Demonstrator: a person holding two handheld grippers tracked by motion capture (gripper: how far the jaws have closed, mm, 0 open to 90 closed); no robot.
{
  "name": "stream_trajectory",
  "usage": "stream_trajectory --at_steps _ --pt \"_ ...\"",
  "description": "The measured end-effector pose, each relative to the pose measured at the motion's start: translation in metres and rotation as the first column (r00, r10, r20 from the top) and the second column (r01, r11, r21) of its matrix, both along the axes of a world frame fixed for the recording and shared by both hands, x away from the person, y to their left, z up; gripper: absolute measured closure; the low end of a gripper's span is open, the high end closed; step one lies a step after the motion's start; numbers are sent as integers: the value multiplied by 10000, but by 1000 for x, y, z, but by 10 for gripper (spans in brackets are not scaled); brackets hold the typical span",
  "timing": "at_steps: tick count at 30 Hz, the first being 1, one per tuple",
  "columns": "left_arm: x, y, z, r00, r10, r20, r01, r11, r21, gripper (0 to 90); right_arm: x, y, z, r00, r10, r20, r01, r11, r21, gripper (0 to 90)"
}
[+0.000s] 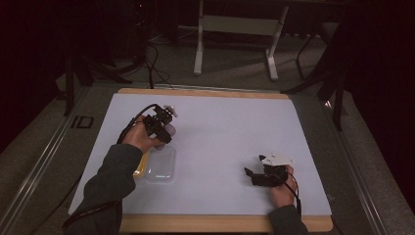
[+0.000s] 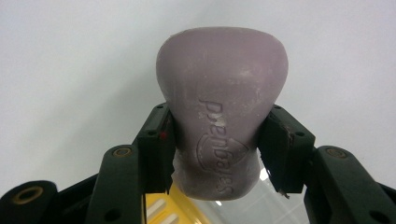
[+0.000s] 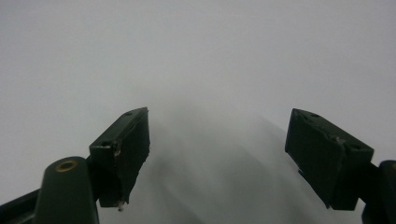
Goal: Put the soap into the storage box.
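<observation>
A pale purple bar of soap (image 2: 220, 112) with embossed lettering stands between the jaws of my left gripper (image 2: 215, 149), which is shut on its narrow waist. In the high view the left gripper (image 1: 164, 125) hovers over the white mat (image 1: 220, 127) at the left, just beyond a clear plastic soap box (image 1: 160, 165) with a yellow part (image 1: 140, 166) beside it. My right gripper (image 1: 252, 175) rests low at the mat's right front. Its jaws (image 3: 217, 158) stand wide apart with only bare mat between them.
The white mat lies on a wooden board (image 1: 205, 223) whose edges show at front and back. Beyond the table stand a white frame's legs (image 1: 198, 54) and dark cables on the floor.
</observation>
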State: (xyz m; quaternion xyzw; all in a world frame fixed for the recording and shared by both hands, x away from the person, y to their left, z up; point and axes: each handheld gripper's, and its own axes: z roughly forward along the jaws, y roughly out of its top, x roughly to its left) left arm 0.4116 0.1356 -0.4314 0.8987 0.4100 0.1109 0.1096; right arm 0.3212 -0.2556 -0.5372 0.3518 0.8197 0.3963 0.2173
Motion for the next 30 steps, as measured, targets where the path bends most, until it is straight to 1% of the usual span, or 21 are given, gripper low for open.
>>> stream_trajectory --at_steps 5,9,13,24,29,30 --pt "-1 8 1 10000 88 33 -88 10000 10 497 0 0 0 10000 -4 3 4 10000 -11 215" --pt "-3 12 1 9999 169 -5 -169 9998 -76 497 0 0 0 10000 -2 5 2 10000 -21 215" --pt "-4 16 1 9997 251 -49 -253 9992 -303 497 0 0 0 10000 4 5 -4 10000 -39 216" --pt "-9 24 5 9995 322 -36 -323 9988 -362 497 0 0 0 10000 5 18 -5 10000 -46 215" --pt "-13 28 7 9994 342 -54 -343 9989 -315 497 0 0 0 10000 5 21 -5 10000 -47 215" --pt "-13 29 7 9992 390 -56 -392 9985 -370 497 0 0 0 10000 6 23 -6 10000 -49 215"
